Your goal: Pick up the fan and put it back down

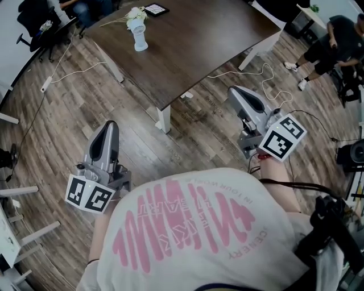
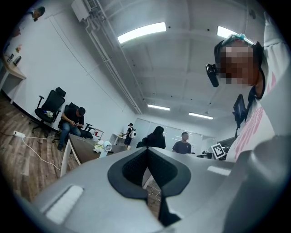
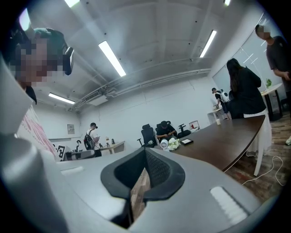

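Left hand-held gripper (image 1: 110, 127), right hand-held gripper (image 1: 236, 92): closed, empty; white fan (image 1: 139, 38) upright on table (image 1: 216, 34).

Dark brown tabletop (image 1: 199, 34), white fan (image 1: 138, 34), grey-brown wood-grain floor (image 1: 57, 131); left hand-held gripper (image 1: 110, 126) and right hand-held gripper (image 1: 236, 91) are grey, with black-and-white square markers.

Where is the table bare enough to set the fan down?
The table is bare from the fan to its near corner and right end. Only the far left end is crowded: fan, flowers, tablet.
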`<state>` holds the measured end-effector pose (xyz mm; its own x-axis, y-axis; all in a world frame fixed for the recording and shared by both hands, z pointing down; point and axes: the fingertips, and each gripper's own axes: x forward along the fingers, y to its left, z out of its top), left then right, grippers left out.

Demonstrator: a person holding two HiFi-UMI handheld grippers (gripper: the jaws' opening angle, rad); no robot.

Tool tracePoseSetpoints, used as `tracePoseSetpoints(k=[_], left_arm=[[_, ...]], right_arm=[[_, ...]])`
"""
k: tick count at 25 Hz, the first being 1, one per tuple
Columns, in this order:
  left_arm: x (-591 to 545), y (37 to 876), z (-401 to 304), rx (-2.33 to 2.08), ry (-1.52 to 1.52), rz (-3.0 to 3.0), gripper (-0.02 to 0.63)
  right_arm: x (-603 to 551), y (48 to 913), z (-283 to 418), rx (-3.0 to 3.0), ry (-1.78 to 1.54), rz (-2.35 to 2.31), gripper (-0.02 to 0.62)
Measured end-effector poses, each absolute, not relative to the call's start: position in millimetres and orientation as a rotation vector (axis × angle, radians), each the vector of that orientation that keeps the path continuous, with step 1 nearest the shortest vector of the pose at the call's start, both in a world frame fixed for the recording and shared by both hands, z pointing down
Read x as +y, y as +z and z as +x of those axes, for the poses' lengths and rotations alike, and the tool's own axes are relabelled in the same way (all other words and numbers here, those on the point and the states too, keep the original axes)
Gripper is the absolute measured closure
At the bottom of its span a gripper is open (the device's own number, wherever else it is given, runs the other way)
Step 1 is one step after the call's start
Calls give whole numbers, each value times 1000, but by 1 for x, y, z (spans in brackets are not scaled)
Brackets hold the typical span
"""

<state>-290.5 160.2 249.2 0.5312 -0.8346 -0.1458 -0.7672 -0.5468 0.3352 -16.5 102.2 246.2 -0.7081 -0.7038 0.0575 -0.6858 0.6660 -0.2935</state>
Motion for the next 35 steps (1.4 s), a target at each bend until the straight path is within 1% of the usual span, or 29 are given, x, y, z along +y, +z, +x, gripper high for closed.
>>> tracePoseSetpoints(k=[8,14,19,25,35], left_arm=[[154,249,-292,-1383,-398,2502,589],[162,242,-306,-1443,-428,2479,589],[168,244,-302,-1430,-413,2479,589],[172,250,-308,-1457,-424,2444,589],[160,248,-305,-1480,-411,2443,589]], right_arm=[[106,248,-10,2801,-485,-1196,589],[102,263,-7,2755,-609,-1247,589],[104,272,-1,2724,-681,-1267,589],[97,287,12,2540,-881,-1279,589],[82,295,16,2507,-947,-1245,589]])
